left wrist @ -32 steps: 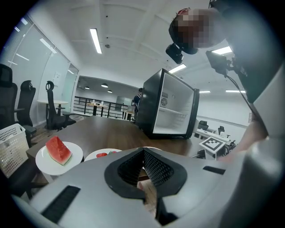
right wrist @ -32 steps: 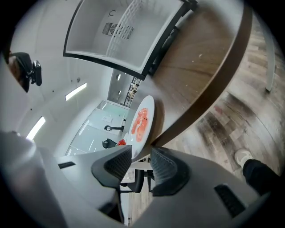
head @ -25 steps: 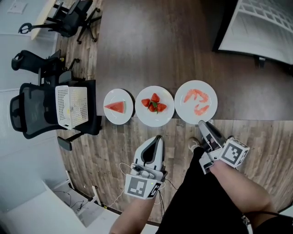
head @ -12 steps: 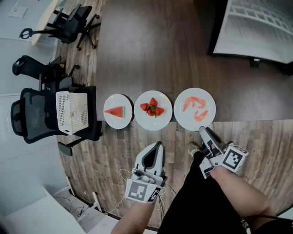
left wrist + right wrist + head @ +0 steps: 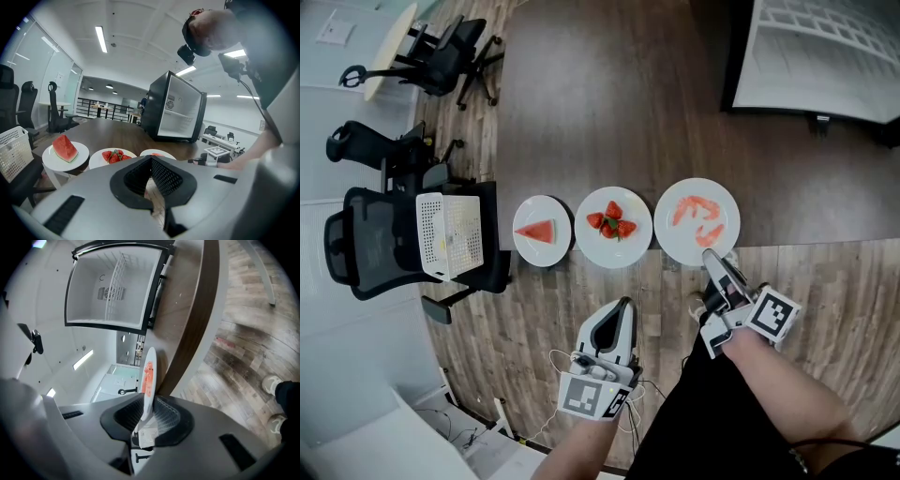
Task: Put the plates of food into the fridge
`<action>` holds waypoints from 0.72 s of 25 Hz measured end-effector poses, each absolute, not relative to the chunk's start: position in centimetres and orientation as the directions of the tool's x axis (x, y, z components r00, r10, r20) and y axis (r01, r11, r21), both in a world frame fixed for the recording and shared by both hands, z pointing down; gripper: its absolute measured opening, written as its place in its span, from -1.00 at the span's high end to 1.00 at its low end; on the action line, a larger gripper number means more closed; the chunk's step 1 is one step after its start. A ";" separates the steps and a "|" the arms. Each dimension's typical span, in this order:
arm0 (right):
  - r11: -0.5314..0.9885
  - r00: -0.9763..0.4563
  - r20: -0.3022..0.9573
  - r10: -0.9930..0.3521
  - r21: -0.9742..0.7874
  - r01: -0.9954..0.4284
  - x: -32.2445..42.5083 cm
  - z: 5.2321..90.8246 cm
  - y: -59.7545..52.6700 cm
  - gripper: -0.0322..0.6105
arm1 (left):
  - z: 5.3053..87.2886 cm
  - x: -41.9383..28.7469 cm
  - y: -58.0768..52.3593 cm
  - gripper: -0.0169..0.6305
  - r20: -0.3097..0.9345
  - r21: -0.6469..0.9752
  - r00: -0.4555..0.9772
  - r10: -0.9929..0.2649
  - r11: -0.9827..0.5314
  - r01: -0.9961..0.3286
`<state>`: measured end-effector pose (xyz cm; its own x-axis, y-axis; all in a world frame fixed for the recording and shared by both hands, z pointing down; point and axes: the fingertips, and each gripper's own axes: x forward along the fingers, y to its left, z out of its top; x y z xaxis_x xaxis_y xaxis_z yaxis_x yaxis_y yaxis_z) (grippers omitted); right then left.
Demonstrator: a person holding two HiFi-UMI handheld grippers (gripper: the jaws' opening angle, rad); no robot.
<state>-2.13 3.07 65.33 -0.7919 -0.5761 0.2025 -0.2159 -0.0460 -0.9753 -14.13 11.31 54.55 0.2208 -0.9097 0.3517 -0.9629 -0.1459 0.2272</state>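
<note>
The right gripper (image 5: 711,258) has just been closing and its wrist has rolled a little since a second ago. Now its jaws are narrow and pinched on the near rim of the shrimp plate (image 5: 670,234). In the right gripper view that rim runs straight in between the pads, so the grip is on. The plate is at the table's (image 5: 609,103) near edge, and whether it has lifted yet I can't tell.

Over to the left gripper (image 5: 623,305): it has hardly shifted. It hangs short of the table with its jaws drawn together and nothing between them, pointing at the strawberry plate (image 5: 614,253).

Here's what the next move turns on. The fridge (image 5: 825,56) stands on the table beyond the held plate, up and to the right in the head view, with its open white inside facing this way. My read is that the right hand is the nearer one, and the carry is a push forward with the plate kept flat.

The count:
- 3 plates in a row: 1 watermelon wedge (image 5: 536,231), a cluster of strawberries (image 5: 613,223) and the pink shrimp pieces (image 5: 701,208).
- 1 fridge.
- 2 grippers, 1 of them loaded.
</note>
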 end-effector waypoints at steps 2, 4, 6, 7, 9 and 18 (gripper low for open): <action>-0.063 -0.783 0.204 -0.587 -0.976 -0.207 -2.1 65.5 3.0 0.77 | 54.7 -14.2 11.4 0.94 0.356 0.226 0.222 -0.908 -0.147 -0.963; -0.074 -0.780 0.207 -0.591 -0.976 -0.203 -2.0 65.5 3.1 0.79 | 54.7 -14.2 11.4 0.94 0.359 0.225 0.223 -0.906 -0.149 -0.963; -0.076 -0.779 0.208 -0.592 -0.976 -0.203 -1.9 65.5 3.2 0.81 | 54.7 -14.2 11.3 0.94 0.359 0.222 0.226 -0.906 -0.152 -0.963; -0.075 -0.779 0.208 -0.592 -0.976 -0.203 -1.9 65.4 3.2 0.83 | 54.6 -14.3 11.2 0.94 0.357 0.220 0.226 -0.906 -0.154 -0.963; -0.078 -0.779 0.206 -0.592 -0.977 -0.199 -1.8 65.2 3.4 0.83 | 54.5 -14.3 11.0 0.94 0.352 0.219 0.226 -0.908 -0.155 -0.963; -0.118 -0.786 0.202 -0.584 -0.979 -0.164 -1.7 64.6 4.0 0.84 | 53.7 -14.6 10.5 0.94 0.334 0.229 0.218 -0.917 -0.146 -0.962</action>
